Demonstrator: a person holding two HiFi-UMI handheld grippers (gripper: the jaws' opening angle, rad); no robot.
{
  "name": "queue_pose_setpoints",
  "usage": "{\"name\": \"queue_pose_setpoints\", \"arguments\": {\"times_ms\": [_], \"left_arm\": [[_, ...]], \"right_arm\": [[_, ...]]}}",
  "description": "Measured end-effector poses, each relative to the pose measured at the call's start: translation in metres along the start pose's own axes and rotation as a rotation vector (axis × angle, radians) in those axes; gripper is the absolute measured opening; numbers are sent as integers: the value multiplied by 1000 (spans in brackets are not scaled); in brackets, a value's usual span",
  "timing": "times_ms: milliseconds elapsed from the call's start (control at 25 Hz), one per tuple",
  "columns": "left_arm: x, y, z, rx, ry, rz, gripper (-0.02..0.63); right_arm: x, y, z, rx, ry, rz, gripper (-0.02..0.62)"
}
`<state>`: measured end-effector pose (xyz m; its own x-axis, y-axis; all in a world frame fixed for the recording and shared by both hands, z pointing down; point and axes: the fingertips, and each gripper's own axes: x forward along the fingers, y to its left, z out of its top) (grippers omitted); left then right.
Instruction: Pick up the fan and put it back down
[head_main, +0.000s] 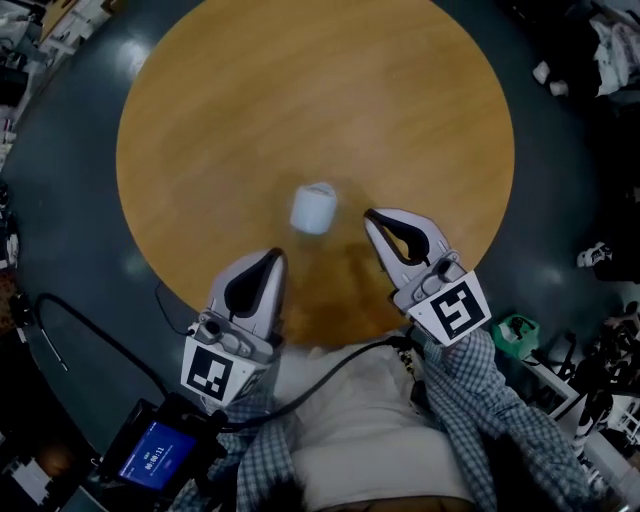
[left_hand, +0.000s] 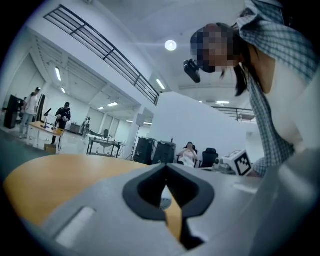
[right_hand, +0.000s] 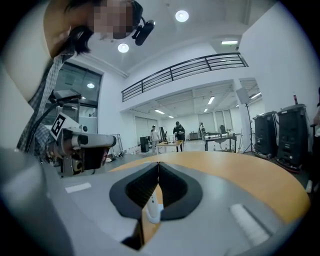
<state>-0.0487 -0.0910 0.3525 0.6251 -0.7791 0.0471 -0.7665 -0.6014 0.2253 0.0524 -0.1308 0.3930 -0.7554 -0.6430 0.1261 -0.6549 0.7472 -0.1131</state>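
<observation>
The fan (head_main: 313, 207) stands on the round wooden table (head_main: 250, 100), a little on the person's side of its middle and well inside the rim. It lies between the two gripper tips and slightly ahead of them. The right gripper (head_main: 372, 217) has its tip just beside the fan, off to the fan's right and about level with it. The left gripper (head_main: 275, 258) sits lower and to the fan's left, closer to the person, so the right one seems the better placed to reach it. Both grippers point roughly level across the table. Each has its jaws pressed together with nothing between them, and only a sliver of table and something white shows through the gap behind the pads. The fan is small, white and compact, with rounded corners and a paler rim on top. It appears to stand upright, though the dim head view shows no clear long axis or facing.
</observation>
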Motion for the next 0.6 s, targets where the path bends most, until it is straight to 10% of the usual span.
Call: {"name": "queue_pose_setpoints", "arguments": {"times_ms": [600], "left_arm": [[-20, -15, 61, 158, -76, -24, -2]], "right_arm": [[-7, 18, 96, -64, -121, -7, 0]]}}
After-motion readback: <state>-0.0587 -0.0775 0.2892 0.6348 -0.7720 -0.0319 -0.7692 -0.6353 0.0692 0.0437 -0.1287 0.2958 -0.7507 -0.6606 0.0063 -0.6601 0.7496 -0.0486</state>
